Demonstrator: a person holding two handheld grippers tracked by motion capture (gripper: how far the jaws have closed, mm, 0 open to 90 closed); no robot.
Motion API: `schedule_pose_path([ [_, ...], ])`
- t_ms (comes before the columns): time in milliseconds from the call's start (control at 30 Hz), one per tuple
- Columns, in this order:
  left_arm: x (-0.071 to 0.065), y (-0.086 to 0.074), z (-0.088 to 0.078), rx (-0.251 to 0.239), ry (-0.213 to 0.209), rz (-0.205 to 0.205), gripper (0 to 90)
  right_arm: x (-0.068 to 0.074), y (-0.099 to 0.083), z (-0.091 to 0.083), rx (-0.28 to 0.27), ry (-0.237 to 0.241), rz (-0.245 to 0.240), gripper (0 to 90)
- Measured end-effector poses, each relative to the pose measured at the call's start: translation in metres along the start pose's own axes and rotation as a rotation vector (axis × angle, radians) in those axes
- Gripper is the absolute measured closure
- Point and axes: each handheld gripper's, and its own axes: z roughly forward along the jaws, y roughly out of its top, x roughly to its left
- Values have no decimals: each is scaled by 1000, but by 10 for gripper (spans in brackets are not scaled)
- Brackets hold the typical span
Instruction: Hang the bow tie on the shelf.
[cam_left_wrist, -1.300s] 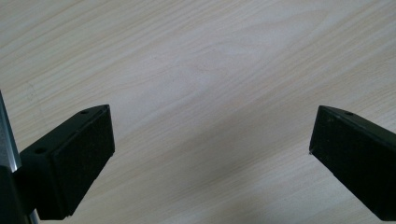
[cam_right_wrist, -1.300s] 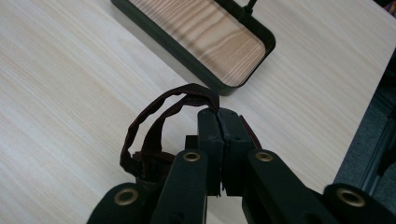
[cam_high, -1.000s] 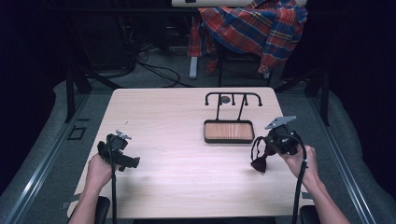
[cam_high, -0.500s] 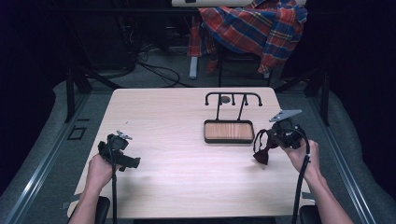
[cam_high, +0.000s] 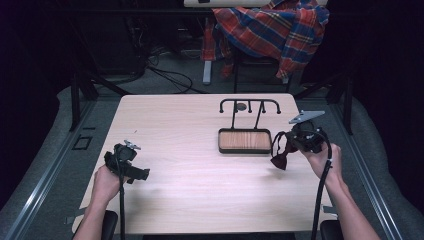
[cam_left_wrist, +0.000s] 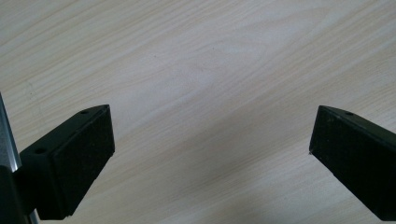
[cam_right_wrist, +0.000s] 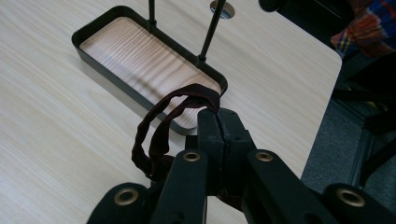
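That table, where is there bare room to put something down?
The table is bare between the left claw and the tray, and along the near edge. It is crowded at the right, where the right claw dangles a bow tie beside the tray.

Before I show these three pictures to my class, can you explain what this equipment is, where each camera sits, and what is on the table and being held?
A person sits at a wooden table, holding a hand-operated two-jaw gripper in each hand. One camera looks down from above; the other two ride on the grippers, looking along their black jaws. The left gripper is open over bare wood. The right gripper is shut on a dark red bow tie, held up by its strap. Beside it on the table stands a small rack with hooks above a wood-lined tray. A plaid shirt hangs behind the table.
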Motion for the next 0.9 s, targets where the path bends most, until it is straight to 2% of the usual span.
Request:
schedule_pose_path([
  [333,0,0,0,1,-1,0,1,-10,12,-1,-19,-19,16,894],
  [900,1,-1,-1,-5,1,-5,1,-19,24,0,-51,-33,36,895],
])
